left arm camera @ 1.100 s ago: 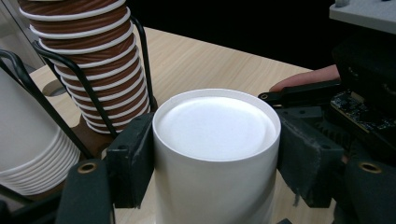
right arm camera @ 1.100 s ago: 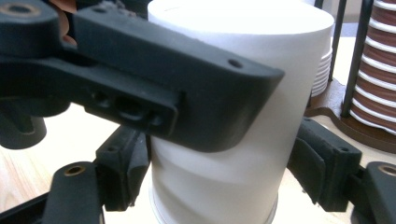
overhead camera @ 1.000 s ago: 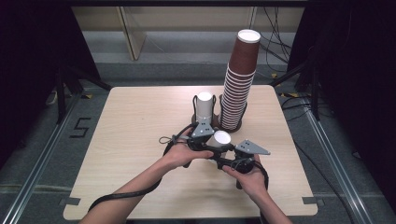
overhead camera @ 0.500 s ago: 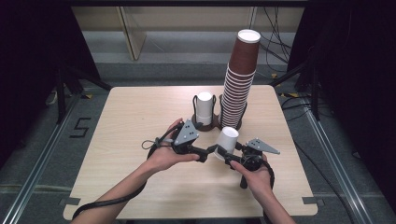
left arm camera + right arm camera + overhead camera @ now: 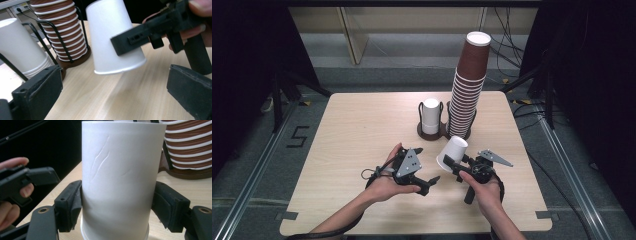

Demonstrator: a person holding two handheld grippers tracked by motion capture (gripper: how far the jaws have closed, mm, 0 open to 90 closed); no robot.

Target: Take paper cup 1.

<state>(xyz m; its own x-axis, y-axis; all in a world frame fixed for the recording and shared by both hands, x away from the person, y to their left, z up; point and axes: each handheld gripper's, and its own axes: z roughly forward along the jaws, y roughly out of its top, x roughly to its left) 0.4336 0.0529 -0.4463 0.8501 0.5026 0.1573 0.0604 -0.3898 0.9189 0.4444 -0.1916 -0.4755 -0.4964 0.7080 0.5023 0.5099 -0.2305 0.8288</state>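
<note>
We see the right hand-held gripper (image 5: 455, 165) clamped on a white paper cup (image 5: 452, 152), its jaws pressing both sides of the wall — creases show in the paper. The cup is held upside down and tilted above the table (image 5: 362, 130), at about 5 o'clock from the table's centre. The left hand-held gripper (image 5: 430, 181), at 8 o'clock from the cup, has just been opening and stands wide with nothing between its jaws. At 12 o'clock rise a brown cup stack (image 5: 468, 90) and a shorter white stack (image 5: 430, 116), apparently in wire holders.
</note>
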